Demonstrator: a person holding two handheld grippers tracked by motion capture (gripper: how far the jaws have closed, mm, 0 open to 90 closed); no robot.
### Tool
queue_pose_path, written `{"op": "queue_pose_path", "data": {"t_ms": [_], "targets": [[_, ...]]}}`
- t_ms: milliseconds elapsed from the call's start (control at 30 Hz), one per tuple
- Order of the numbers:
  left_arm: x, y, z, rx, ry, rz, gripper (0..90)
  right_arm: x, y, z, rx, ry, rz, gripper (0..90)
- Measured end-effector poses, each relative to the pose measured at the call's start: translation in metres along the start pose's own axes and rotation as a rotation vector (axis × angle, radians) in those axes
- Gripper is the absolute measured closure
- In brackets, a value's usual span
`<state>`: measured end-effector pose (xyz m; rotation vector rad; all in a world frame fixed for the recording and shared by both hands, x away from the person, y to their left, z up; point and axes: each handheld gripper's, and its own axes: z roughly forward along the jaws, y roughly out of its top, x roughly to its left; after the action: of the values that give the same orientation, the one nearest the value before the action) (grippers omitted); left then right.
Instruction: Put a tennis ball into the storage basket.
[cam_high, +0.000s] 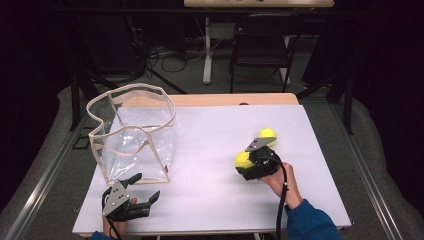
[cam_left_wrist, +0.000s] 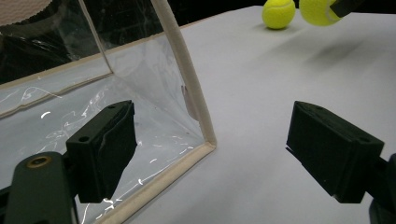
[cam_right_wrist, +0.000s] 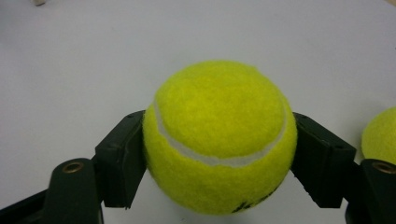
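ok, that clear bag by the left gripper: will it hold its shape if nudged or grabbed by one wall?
Probably not. The clear bag has thin, creased film walls, so they would likely buckle. Its beige rim already runs wavy, so it seems only lightly stiffened. It looks light and may slide on the white table.

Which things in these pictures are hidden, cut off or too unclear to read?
- Print on the held tennis ball, right gripper view: cut off by the bottom edge, unreadable.
- Second tennis ball, right gripper view: cut off by the right edge; in the high view the right tongs partly cover it.
- Clear bag, left gripper view: its top is cut off by the upper edge.
- Left tongs, high view: dark, pads too small to read.
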<state>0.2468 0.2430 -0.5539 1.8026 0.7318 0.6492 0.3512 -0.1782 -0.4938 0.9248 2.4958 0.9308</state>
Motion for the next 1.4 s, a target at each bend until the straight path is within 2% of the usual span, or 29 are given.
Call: {"op": "queue_pose_path", "data": {"t_ms": [467,800,1400], "targets": [[0.000,0.000,0.000,0.000,0.002,-0.001,15.8,0.005,0.007,0.006,0.003,0.019,-0.016,26.0],[0.000,0.000,0.001,0.002,0.005,-0.003,15.8,0.013,0.022,0.009,-0.004,0.032,-0.051,26.0],[0.000,-0.001,0.002,0.003,0.003,-0.005,15.8,0.022,0.038,0.017,0.000,0.058,-0.086,26.0]]}}
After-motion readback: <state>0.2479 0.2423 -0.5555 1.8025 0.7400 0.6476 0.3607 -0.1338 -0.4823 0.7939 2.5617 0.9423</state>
